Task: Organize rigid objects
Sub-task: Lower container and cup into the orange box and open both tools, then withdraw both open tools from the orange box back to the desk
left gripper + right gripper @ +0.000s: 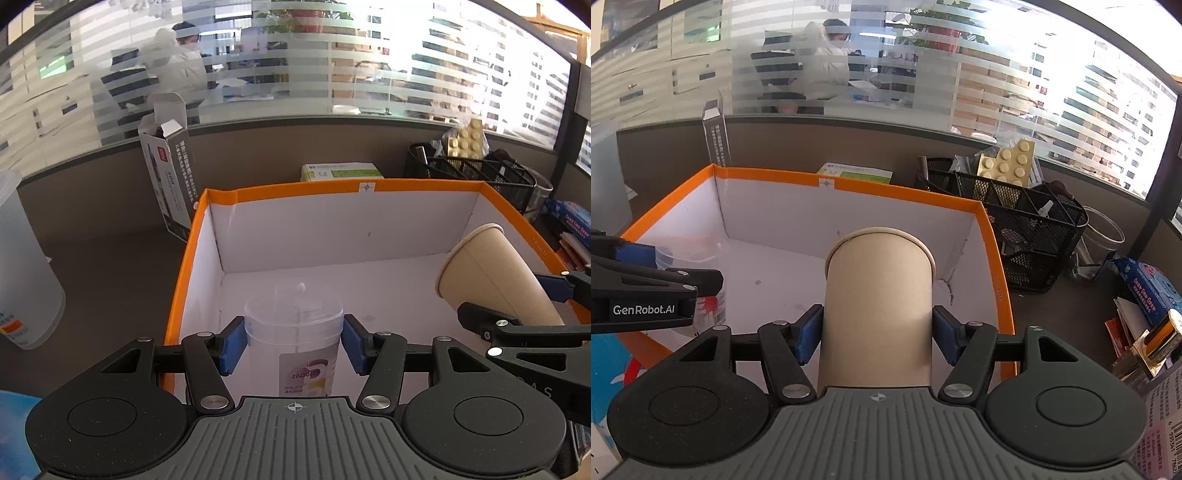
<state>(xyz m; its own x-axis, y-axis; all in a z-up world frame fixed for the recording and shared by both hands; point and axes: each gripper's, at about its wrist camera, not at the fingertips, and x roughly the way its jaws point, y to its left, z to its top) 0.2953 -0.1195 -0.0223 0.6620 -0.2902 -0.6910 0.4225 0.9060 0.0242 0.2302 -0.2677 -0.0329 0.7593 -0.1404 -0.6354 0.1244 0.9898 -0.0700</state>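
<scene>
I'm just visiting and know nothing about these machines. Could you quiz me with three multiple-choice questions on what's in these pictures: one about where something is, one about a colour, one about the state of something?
1. Where is the black mesh organizer?
A. Inside the box
B. Outside the box, beside its right wall
C. On top of the paper cup

2. What colour is the rim of the box?
A. Orange
B. Green
C. Black

3. How is the paper cup being handled?
A. It lies loose on the box floor
B. It stands on the desk untouched
C. It is clamped in the right gripper, tilted over the box

Answers: 1 B, the organizer stands on the desk past the orange edge. 2 A, an orange band runs along the top of the white walls. 3 C, the blue pads press on both of its sides.
</scene>
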